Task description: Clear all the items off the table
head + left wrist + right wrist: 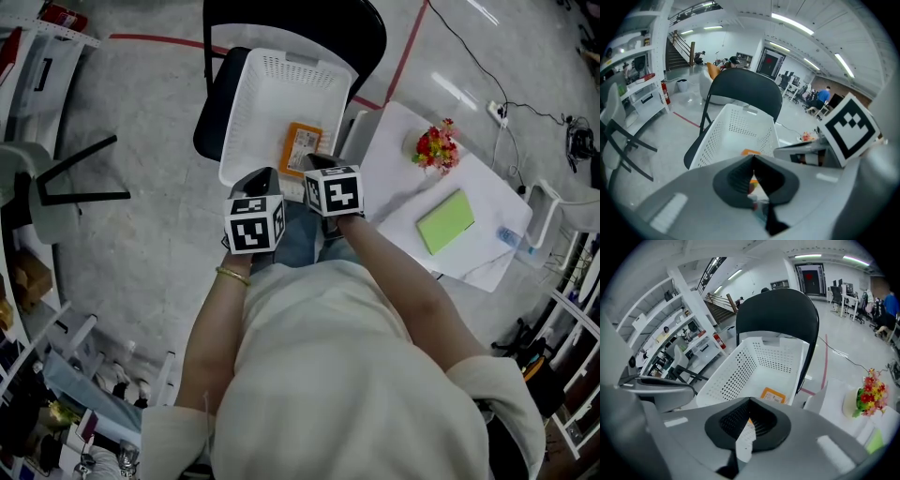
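Orange packet [301, 148] in basket [246, 103] — just beyond left tongs [264, 175] and right tongs [318, 160]

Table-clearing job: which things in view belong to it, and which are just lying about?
Job:
- table
- flowers and green pad, both on the table
- basket
- orange packet, already in the basket

Lying about:
- black chair, under the basket
- grey chair
- shelves
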Demonstrator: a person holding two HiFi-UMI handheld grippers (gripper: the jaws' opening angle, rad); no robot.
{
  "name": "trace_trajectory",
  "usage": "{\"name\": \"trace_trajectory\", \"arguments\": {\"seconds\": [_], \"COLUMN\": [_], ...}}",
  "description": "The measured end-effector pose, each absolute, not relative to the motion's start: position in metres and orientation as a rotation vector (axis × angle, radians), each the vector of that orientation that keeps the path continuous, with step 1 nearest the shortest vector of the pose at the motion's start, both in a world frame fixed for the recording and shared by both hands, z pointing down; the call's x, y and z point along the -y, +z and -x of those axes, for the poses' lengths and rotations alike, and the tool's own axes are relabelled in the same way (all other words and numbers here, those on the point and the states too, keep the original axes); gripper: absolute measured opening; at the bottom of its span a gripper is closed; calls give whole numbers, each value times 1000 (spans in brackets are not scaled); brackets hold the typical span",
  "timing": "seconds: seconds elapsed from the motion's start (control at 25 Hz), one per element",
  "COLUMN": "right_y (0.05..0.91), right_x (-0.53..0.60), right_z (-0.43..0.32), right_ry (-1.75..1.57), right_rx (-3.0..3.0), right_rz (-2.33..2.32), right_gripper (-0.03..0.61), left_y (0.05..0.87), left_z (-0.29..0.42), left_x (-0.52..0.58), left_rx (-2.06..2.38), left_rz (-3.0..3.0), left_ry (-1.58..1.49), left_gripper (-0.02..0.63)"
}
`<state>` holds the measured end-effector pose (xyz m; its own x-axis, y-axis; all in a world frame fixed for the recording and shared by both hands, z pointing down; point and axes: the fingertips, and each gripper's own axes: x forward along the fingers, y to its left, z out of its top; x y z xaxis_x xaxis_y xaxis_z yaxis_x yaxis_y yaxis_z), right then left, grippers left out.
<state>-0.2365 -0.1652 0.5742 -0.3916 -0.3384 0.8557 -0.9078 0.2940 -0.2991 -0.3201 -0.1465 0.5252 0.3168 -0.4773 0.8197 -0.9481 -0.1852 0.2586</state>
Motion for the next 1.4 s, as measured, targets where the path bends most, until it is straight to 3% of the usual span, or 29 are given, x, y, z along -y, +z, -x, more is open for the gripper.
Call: {"name": "trace_trajectory", "arguments": {"seconds": [0.92,1.4], "right_y": [558,556], "right_x": [150,131], "right_z": [205,134], "right_ry": [1121,1172], "right_rx": [1871,1794], "right_rz": [-1241,-1427], "right_gripper": [-3,-2], "left_y": [516,517], "left_z": [291,242], "left_x": [140,129], "left_rx": [1210,1117], "left_rz": [-1866,-1938], "left_ry": [774,837], "left_gripper": [9,9]}}
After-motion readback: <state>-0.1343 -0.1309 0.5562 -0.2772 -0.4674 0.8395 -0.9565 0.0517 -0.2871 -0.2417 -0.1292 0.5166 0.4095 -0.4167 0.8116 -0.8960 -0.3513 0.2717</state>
